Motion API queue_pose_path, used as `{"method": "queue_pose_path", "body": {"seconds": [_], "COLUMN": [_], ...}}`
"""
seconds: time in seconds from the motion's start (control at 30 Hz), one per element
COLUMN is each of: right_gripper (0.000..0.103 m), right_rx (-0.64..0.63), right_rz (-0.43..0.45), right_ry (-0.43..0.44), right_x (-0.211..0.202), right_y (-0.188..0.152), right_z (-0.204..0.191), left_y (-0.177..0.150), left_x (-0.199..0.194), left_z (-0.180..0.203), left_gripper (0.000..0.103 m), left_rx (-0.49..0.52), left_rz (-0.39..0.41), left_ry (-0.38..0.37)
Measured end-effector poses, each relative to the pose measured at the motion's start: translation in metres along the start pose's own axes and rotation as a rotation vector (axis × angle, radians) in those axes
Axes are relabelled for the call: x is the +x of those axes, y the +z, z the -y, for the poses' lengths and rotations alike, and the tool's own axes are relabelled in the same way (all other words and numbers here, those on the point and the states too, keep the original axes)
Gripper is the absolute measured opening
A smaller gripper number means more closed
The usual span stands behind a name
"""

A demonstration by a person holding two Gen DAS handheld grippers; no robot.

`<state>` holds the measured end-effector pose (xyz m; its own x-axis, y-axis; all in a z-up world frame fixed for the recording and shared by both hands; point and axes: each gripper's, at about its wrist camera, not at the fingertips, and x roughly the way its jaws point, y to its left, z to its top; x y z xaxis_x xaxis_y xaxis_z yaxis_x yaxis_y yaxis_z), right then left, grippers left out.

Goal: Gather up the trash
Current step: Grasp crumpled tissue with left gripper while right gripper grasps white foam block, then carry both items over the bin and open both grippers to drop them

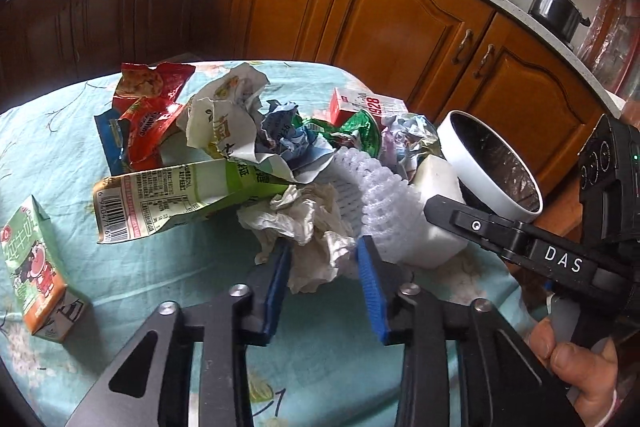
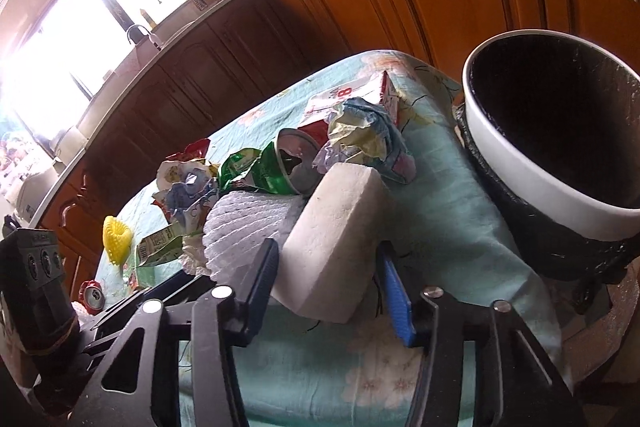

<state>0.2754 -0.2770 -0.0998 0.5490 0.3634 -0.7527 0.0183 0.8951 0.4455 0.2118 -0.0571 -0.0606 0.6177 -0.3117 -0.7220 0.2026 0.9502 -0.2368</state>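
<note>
Barely underway, by the look of it: the trash is still lying heaped across the middle of the tabletop [image 1: 160, 267], and I am seeing nothing I can make out inside the dark bin [image 2: 560, 131] sitting at the right of the frame. The left claw [image 1: 324, 263] is straddling the crumpled tissue [image 1: 308, 227] at lower centre, jaws apart and not yet pinching. The right claw [image 2: 326, 279] is doing the same around the white foam block [image 2: 336, 239], its blue pads standing either side with a gap showing, so I am calling it unclosed. Waiting behind are the flattened green carton [image 1: 168, 199], the red snack wrappers [image 1: 148, 115], the white foam netting [image 1: 372, 179], the crushed green can [image 2: 280, 167] and, at far left, a milk carton [image 1: 36, 267]. Nearly everything is left to do.
</note>
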Motion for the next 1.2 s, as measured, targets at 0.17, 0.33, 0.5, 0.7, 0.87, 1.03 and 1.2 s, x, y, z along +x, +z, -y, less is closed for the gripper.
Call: {"method": "queue_pose_path", "body": {"seconds": [0.17,0.33,0.5,0.7,0.87,1.03,1.2], "right_gripper": [0.033,0.031,0.031,0.031,0.031,0.031,0.032], "right_rx": [-0.026,-0.028,-0.028,-0.004,0.024,0.048,0.070], "right_rz": [0.013,0.048,0.076,0.132,0.184,0.225,0.241], "right_ry": [0.017,0.041,0.037,0.010,-0.025,-0.077,-0.118], "right_x": [-0.013,-0.038,-0.061,-0.090,-0.112,-0.128,-0.132], "right_y": [-0.006,-0.012,-0.020,-0.015,-0.002,0.017,0.034], "right_z": [-0.008,-0.007,0.001,0.022,0.047,0.078,0.105], "left_y": [-0.002,-0.008,-0.010,-0.001,0.015,0.040,0.067], "left_x": [-0.011,-0.032,-0.058,-0.060,-0.045,-0.010,0.030], "left_z": [0.005,0.005,0.015,0.048,0.073,0.098,0.122], "left_gripper": [0.012,0.011,0.011,0.011,0.011,0.011,0.011], "left_rx": [0.006,-0.008,0.014,0.089,0.126,0.151,0.177], "left_rz": [0.025,0.062,0.111,0.145,0.138,0.110,0.090], "left_ry": [-0.029,-0.059,-0.101,-0.160,-0.213,-0.260,-0.277]}}
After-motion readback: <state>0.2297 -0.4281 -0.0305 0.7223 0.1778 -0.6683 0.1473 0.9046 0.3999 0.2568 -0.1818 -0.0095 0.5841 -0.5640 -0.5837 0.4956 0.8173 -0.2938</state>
